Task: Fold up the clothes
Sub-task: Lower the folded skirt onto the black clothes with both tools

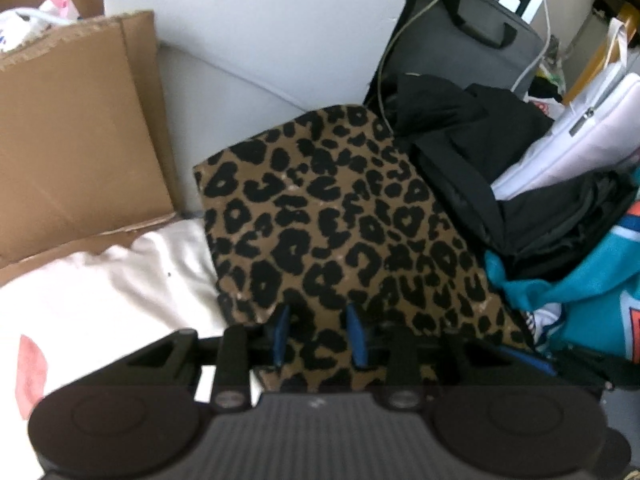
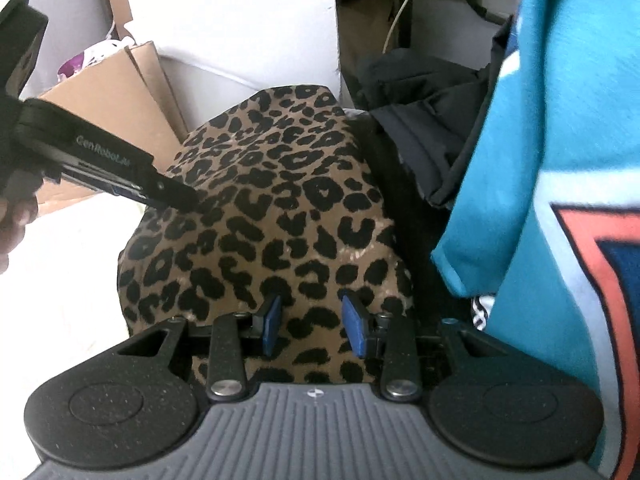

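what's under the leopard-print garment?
The leopard-print garment overlaps a pale pink cloth at its left edge and a teal jersey on its right. Whatever lies directly beneath is covered.

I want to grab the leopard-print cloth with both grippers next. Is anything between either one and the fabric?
Nothing visible. The brown-and-black leopard-print cloth lies right under the open jaws of the left gripper and the right gripper. The teal garment and black clothing sit off to the right side.

Leopard cloth [image 1: 344, 216] soft, matt; cardboard box [image 1: 76, 128] rough; fingers [image 2: 352, 324] blue rubbery.
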Tool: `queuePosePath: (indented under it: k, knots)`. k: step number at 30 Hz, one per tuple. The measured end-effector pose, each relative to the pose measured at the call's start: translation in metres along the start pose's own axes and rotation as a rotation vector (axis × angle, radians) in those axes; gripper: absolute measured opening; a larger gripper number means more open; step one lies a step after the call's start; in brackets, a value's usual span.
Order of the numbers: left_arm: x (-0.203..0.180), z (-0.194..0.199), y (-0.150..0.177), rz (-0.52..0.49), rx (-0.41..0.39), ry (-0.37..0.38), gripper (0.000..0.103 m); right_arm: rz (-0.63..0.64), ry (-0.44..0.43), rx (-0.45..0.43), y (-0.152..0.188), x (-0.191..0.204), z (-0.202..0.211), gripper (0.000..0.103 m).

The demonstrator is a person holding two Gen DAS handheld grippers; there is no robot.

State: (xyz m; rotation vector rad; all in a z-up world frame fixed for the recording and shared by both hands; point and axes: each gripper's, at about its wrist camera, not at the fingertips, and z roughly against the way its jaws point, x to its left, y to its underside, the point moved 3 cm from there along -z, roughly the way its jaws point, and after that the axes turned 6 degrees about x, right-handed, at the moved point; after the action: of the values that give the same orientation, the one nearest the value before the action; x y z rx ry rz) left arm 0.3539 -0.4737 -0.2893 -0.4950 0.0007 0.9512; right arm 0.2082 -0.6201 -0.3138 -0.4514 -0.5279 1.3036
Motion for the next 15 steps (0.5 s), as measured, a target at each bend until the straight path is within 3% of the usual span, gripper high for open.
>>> queuePosePath:
  k: [8, 12, 15]
  knots:
    - [-0.014, 0.001, 0.018, -0.091, 0.021, -0.006, 0.031, 0.056, 0.022, -0.019, 0.016, 0.001, 0.015, 0.041]
    - [-0.003, -0.016, 0.024, -0.043, 0.05, -0.016, 0.036, 0.026, 0.048, -0.006, 0.024, -0.01, 0.017, 0.041]
    - [-0.003, -0.012, 0.025, -0.031, 0.05, -0.016, 0.033, 0.016, 0.052, -0.016, 0.023, -0.012, 0.022, 0.041]
